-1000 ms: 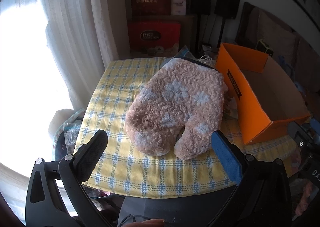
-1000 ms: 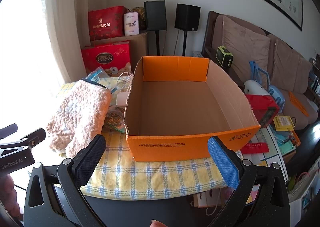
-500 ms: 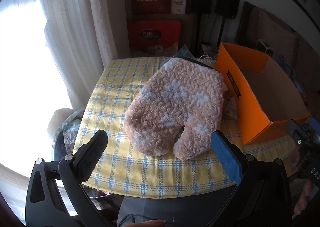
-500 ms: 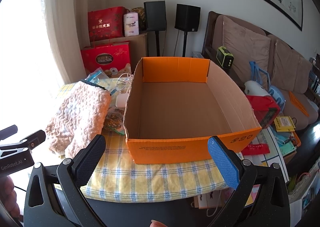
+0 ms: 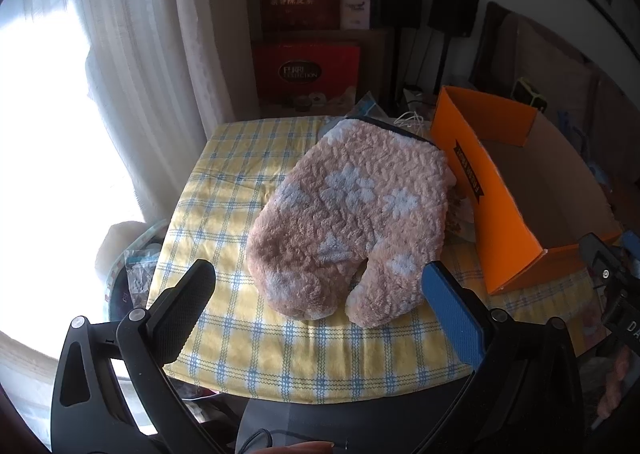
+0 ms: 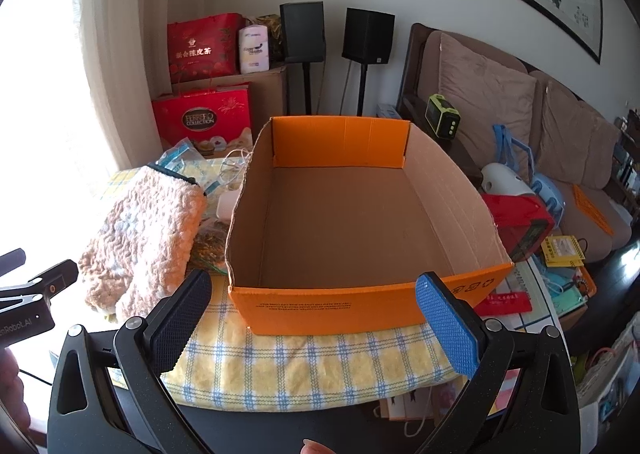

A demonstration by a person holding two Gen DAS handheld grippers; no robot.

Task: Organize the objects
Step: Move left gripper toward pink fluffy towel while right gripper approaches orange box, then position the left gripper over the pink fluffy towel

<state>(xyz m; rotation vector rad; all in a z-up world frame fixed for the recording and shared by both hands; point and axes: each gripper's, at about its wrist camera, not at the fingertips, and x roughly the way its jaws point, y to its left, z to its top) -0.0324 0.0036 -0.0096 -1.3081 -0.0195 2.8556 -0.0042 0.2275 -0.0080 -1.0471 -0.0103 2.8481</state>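
Black and blue pads frame both my views: my left gripper [image 5: 318, 296] is spread wide and holds nothing, and my right gripper [image 6: 312, 304] is equally wide and bare. Just past the left one, a fluffy pink mitten [image 5: 348, 222] lies flat on the yellow checked cloth [image 5: 240, 318], its fingertip end toward me and its cuff at the far side. Its right side nearly touches the orange box [image 6: 340, 304], which stands with nothing in it ahead of my right gripper.

I judge the mitten the first thing to go in. It is thick and floppy, so a shallow pinch may catch only pile and slip. Small packets and a white cord [image 6: 236, 166] sit partly hidden behind and beside it; dragging could snag them. The box's near wall may catch a low carry.

Open cloth lies left of the mitten; the table's near edge is close.
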